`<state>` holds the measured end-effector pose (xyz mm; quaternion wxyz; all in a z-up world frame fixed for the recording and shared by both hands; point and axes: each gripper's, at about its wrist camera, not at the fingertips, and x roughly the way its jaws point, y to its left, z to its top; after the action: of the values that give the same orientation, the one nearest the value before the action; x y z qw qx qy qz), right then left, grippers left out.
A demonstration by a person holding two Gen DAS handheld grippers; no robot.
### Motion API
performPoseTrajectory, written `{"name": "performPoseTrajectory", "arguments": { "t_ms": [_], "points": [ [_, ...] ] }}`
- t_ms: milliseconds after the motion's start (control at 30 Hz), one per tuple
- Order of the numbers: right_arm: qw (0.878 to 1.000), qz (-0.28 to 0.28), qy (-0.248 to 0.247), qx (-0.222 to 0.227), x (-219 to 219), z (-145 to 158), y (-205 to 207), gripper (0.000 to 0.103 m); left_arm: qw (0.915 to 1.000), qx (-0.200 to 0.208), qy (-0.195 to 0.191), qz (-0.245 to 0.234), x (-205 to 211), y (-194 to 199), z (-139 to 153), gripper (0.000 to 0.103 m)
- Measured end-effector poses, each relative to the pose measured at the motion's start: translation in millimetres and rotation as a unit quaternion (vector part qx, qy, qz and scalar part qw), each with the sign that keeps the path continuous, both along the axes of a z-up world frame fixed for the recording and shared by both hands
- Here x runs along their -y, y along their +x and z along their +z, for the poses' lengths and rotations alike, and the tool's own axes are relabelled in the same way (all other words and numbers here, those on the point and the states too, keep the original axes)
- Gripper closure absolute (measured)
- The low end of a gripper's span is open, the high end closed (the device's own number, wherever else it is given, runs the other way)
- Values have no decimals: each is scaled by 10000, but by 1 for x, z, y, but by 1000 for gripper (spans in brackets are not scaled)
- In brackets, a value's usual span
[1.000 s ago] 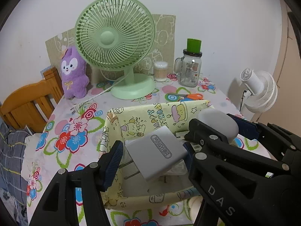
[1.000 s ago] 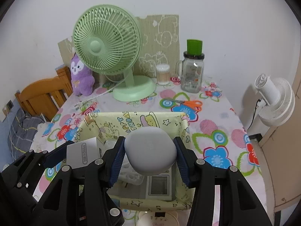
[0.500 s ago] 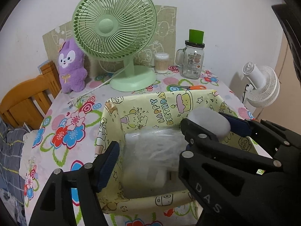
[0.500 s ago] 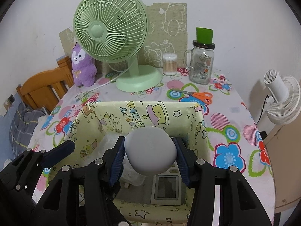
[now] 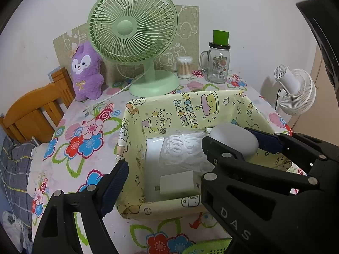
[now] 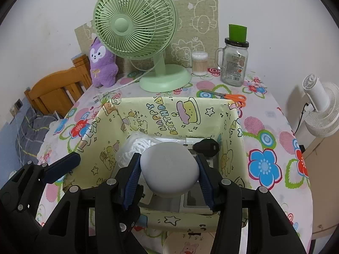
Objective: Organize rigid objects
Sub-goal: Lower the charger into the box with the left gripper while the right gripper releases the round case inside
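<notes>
A yellow cartoon-print storage box (image 5: 186,108) (image 6: 161,116) stands on the flowered table. My left gripper (image 5: 163,169) is open and empty at the box's near left corner. A white charger block (image 5: 179,184) lies on the box floor beside a clear bag of white cable (image 5: 184,150). My right gripper (image 6: 168,169) is shut on a grey rounded case (image 6: 169,168) and holds it over the box; the case also shows in the left wrist view (image 5: 235,139). A black object (image 6: 206,147) and a white device (image 6: 195,201) lie in the box's right half.
A green desk fan (image 6: 135,25), a purple plush (image 6: 102,63), a cotton-swab tub (image 6: 199,63) and a glass jar mug (image 6: 234,63) stand along the back. Orange scissors (image 6: 231,96) lie behind the box. A white fan (image 6: 320,114) stands at right, a wooden chair (image 6: 57,89) at left.
My left gripper opened and let go of the white charger block, which now lies in the box. The right gripper has moved forward over the box with the grey case.
</notes>
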<state>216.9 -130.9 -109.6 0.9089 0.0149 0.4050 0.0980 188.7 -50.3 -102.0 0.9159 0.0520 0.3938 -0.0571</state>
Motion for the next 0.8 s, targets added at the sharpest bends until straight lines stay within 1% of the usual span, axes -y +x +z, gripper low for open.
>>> {"name": "performPoseTrajectory", "arguments": {
  "t_ms": [133, 167, 200, 267, 367, 633, 800],
  "points": [
    [10000, -32, 11, -1, 0, 2, -2, 48, 10000, 1, -13, -4, -1, -1, 1, 17],
    [10000, -51, 8, 16, 0, 2, -3, 46, 10000, 7, -14, -1, 0, -1, 1, 17],
    [10000, -70, 4, 17, -1, 3, -3, 43, 10000, 11, -11, 1, 0, -1, 2, 17],
    [9999, -129, 27, 22, 0, 3, -4, 28, 10000, 29, -1, 5, 0, -2, 3, 16],
    [9997, -215, 8, 84, 3, 6, -8, 24, 10000, 67, -10, -20, 0, -5, 5, 14],
    [9979, -428, -227, 425, 8, 23, -27, 14, 9997, 232, -35, -79, 5, -18, 17, 9],
    [9970, -532, -280, 487, 13, 32, -39, 12, 9994, 313, -30, -113, 8, -29, 24, 7]
  ]
}}
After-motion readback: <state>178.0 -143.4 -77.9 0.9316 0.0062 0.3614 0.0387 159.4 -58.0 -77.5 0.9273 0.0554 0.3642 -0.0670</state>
